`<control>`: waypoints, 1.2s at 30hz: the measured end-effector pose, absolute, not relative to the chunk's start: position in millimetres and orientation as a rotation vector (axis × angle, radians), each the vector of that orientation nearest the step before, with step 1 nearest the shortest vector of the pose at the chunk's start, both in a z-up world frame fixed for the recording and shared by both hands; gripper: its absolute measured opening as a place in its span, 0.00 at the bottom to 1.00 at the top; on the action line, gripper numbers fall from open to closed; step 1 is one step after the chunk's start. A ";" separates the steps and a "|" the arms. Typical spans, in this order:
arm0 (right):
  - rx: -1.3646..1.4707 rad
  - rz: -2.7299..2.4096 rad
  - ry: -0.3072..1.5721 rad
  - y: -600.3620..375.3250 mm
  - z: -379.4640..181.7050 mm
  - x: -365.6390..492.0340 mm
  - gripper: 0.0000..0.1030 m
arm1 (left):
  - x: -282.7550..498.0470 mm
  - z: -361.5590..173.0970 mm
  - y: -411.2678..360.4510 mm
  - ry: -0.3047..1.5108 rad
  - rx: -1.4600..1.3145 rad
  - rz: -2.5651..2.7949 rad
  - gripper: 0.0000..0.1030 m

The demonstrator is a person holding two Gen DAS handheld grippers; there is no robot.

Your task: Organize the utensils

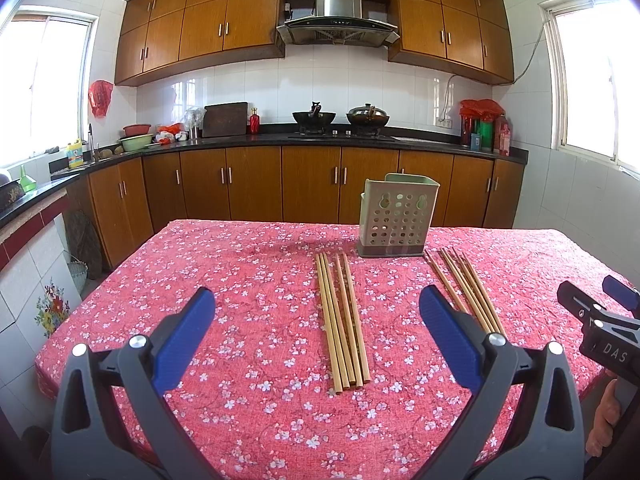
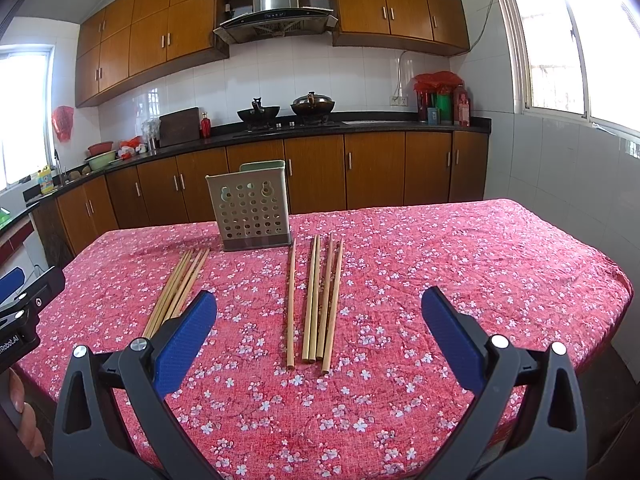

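Observation:
Two loose bundles of wooden chopsticks lie on the red flowered tablecloth [image 1: 200, 264]. In the left wrist view one bundle [image 1: 344, 320] runs straight ahead between my fingers, and the other bundle [image 1: 466, 288] lies to the right. A beige perforated utensil holder [image 1: 398, 216] stands upright behind them, and nothing shows above its rim. My left gripper [image 1: 318, 294] hovers open and empty above the near bundle. In the right wrist view, my right gripper [image 2: 320, 296] is open and empty over the right-hand bundle [image 2: 320, 300]. The left-hand bundle [image 2: 178, 290] and the holder [image 2: 252, 206] sit up and to the left.
The table's edges drop off left [image 1: 40, 360] and right [image 2: 624, 292]. A hand [image 1: 604, 420] holds the right tool at the frame's edge. Kitchen cabinets, a stove with two woks [image 1: 340, 118] and a counter with bottles stand well behind the table.

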State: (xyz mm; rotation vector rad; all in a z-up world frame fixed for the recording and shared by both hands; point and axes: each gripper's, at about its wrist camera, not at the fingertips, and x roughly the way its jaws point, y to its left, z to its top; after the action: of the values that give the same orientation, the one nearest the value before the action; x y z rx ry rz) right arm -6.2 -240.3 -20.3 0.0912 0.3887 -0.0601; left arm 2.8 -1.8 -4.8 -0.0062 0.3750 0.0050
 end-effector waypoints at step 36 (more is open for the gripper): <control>0.208 -0.138 0.575 -281.6 -43.7 52.1 0.89 | 54.7 -29.6 29.3 0.570 -0.038 0.077 0.96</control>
State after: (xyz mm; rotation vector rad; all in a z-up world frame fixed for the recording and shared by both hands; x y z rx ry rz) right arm 52.1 -281.6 -43.7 0.2076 0.5746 -0.1378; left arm 54.7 29.3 -29.6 -0.0378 0.5704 0.0773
